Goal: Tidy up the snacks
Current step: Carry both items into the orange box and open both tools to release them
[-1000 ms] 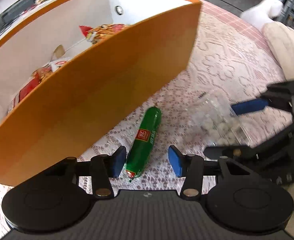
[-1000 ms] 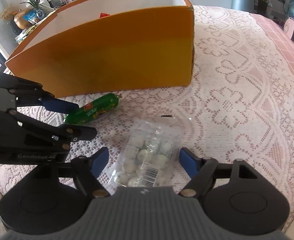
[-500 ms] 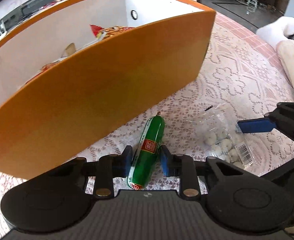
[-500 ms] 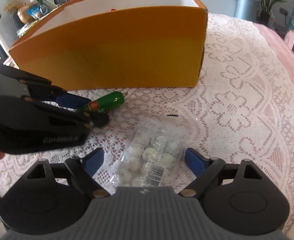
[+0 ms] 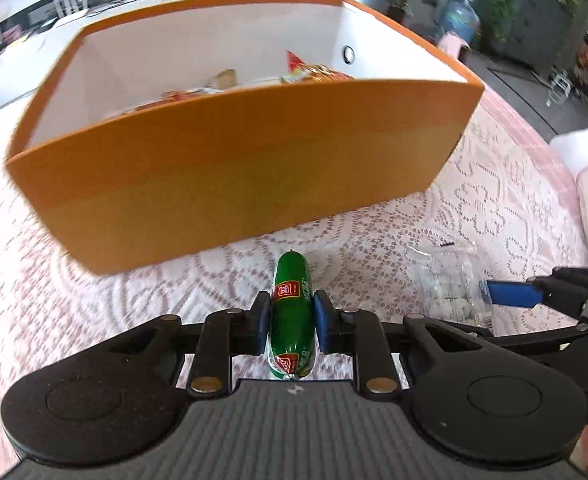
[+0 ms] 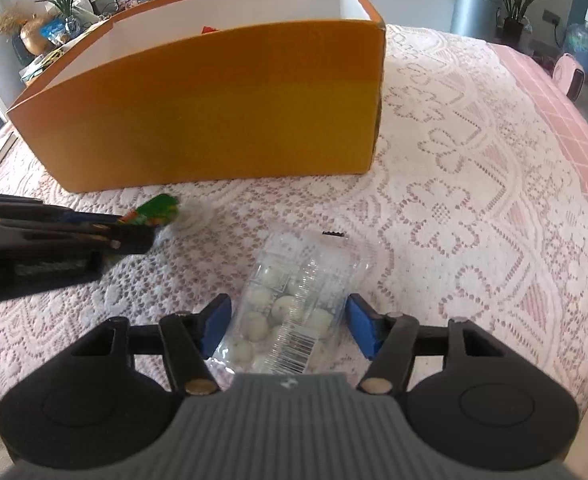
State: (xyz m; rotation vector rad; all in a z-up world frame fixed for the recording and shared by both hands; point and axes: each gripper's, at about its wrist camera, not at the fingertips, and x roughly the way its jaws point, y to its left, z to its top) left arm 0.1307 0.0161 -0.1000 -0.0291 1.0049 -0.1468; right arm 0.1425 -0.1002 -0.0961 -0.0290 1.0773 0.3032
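Pink lace tablecloth (image 6: 473,200) is covering the whole table, with a large orange cardboard box with white inner walls (image 5: 254,184) standing on it. Snack packets inside the box (image 5: 313,74) are showing only their tops over the near wall; labels are unreadable. The left gripper (image 5: 292,322) is clamping the green plastic-wrapped sausage stick (image 5: 292,300), both blue pads pressing its sides, its near end cut off behind the gripper body. Half a second ago that sausage was angled; now it is pointing straight ahead, lifted toward the box. The right gripper (image 6: 290,326) is standing wide, straddling the clear bag of white round candies (image 6: 290,304) lying flat, pads not touching it. From the right wrist view the sausage is blurring.
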